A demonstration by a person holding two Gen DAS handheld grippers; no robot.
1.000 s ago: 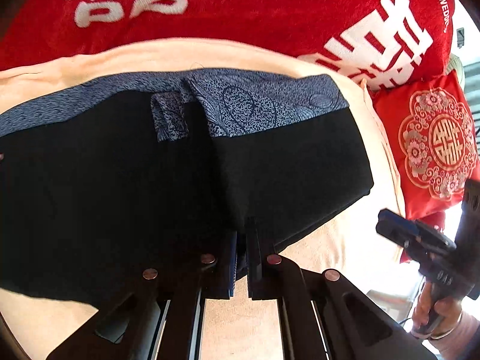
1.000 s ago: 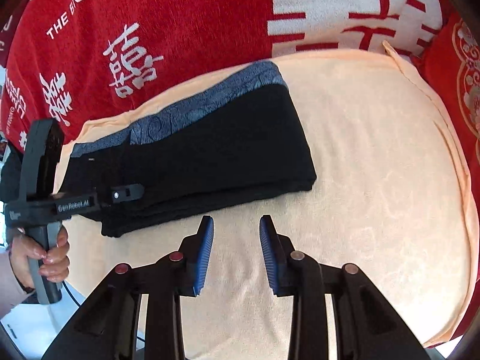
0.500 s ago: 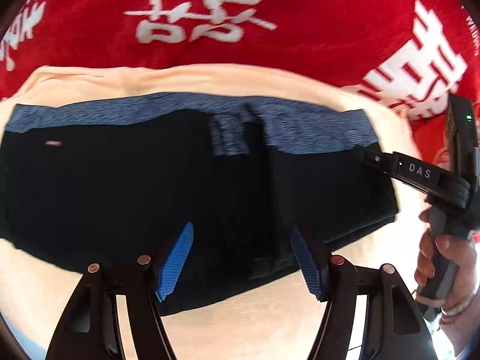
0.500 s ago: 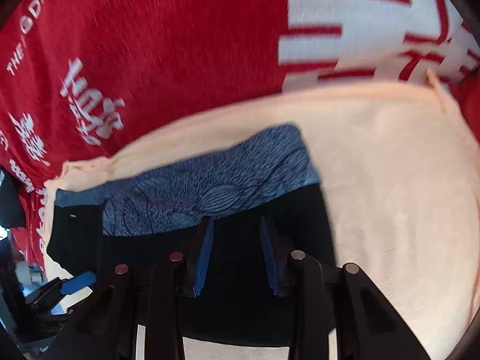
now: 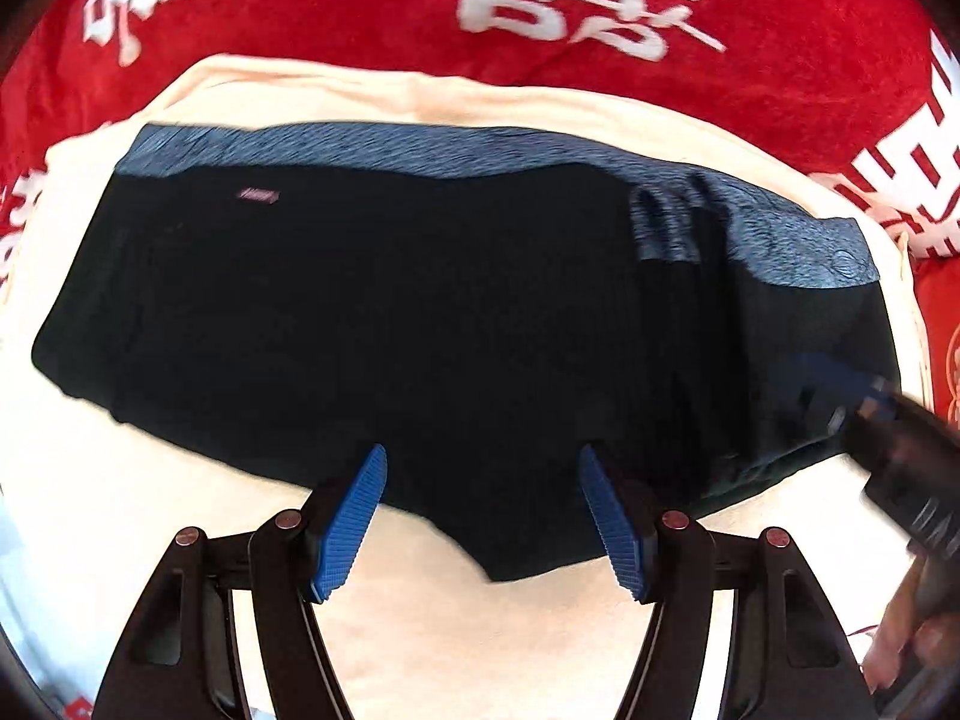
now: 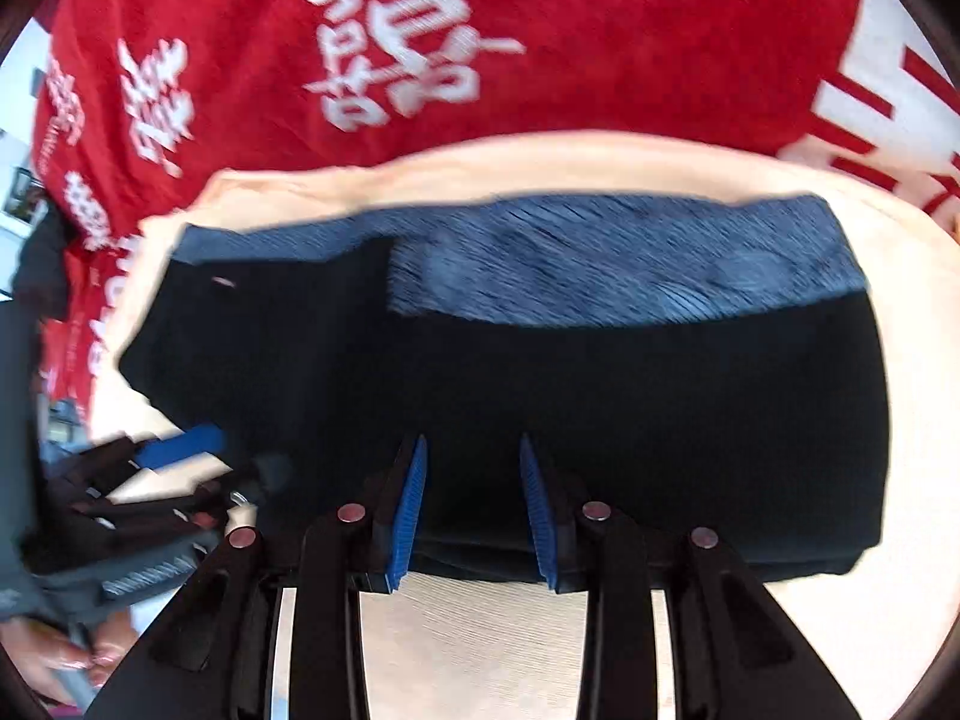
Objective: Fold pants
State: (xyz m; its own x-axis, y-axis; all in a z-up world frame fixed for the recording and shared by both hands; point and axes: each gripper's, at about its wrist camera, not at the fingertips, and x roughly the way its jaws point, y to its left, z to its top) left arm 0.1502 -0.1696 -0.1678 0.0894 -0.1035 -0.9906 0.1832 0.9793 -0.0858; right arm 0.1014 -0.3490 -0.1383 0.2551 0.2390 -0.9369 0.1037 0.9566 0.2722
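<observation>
The folded black pants (image 5: 420, 324) lie on the cream cloth (image 5: 450, 630). Above their near edge, the left gripper (image 5: 480, 516) is wide and empty, and the right gripper (image 6: 474, 504) is narrower and also empty.

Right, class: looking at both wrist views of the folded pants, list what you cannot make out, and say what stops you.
- Right gripper, left wrist view: motion blur; jaw gap unreadable there.
- Small pink label on the pants: too small to read.
- Left gripper, right wrist view: blurred and partly cut by the frame edge.
- Layers inside the folded stack: hidden by the top layer.
- White characters on the red blanket: cut by the frame edges.
</observation>
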